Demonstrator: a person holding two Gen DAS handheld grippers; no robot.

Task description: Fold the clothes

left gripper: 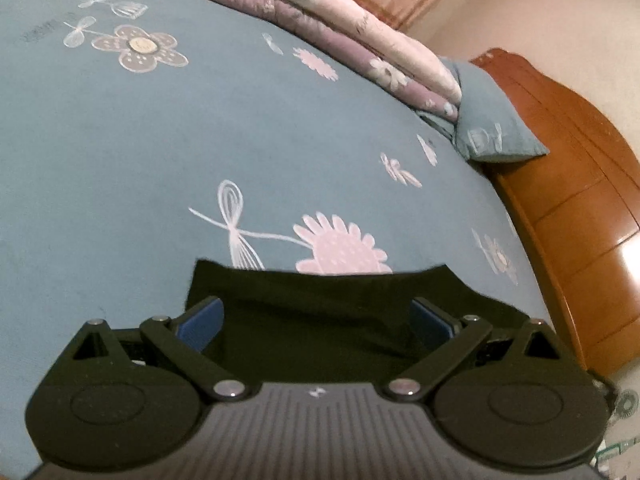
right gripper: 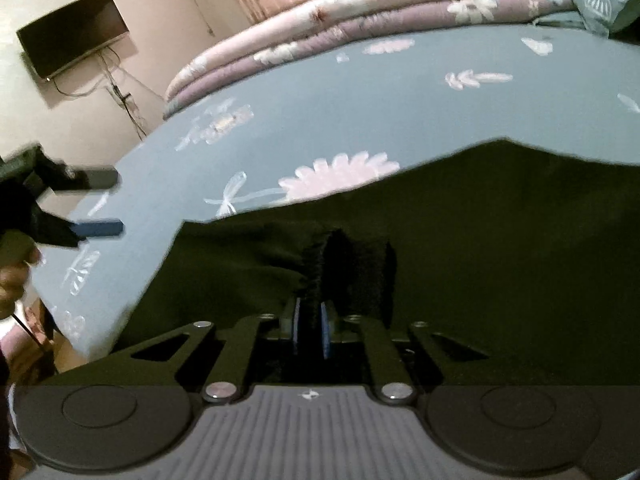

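Observation:
A dark garment (left gripper: 320, 312) lies on the blue flowered bed sheet (left gripper: 160, 152). In the left wrist view my left gripper (left gripper: 318, 320) is open, its blue-padded fingers spread wide just above the garment's near part, holding nothing. In the right wrist view my right gripper (right gripper: 311, 332) is shut on a bunched fold of the dark garment (right gripper: 460, 248), which spreads to the right across the sheet (right gripper: 360, 120). The left gripper (right gripper: 100, 204) also shows at the left edge of that view, open, over the sheet beside the garment's left edge.
A folded pink and purple quilt (left gripper: 352, 24) lies along the far side of the bed, with a blue pillow (left gripper: 492, 120) by the wooden headboard (left gripper: 580, 208). A wall-mounted television (right gripper: 72, 32) hangs left of the bed.

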